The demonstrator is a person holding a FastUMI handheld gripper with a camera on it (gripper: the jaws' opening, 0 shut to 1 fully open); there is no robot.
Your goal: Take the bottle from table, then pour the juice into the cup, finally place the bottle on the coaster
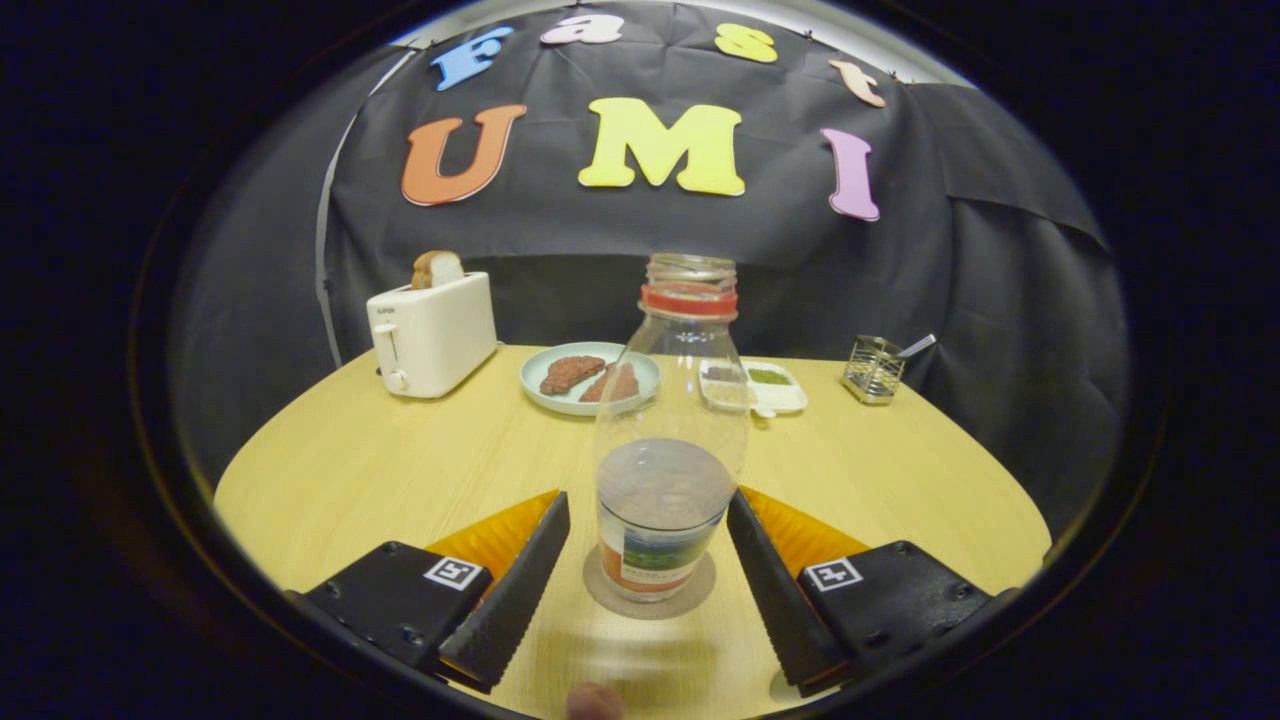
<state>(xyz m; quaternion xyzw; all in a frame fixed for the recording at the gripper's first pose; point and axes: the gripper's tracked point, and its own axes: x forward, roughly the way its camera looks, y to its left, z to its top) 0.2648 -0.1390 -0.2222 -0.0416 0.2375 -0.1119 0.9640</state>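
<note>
A clear plastic bottle (668, 440) with a red neck ring and no cap stands upright on a round brownish coaster (650, 592) on the table. A little liquid sits in its lower part, above a coloured label. My gripper (648, 525) is open, its two dark ribbed fingers (520, 585) standing on either side of the bottle's base with a gap on each side, neither touching it.
The light wooden table (400, 470) carries a white toaster (432, 335) with bread at the back left, a pale plate (588, 378) with brown pieces behind the bottle, a small white tray (768, 385), and a wire holder (872, 367) at the back right.
</note>
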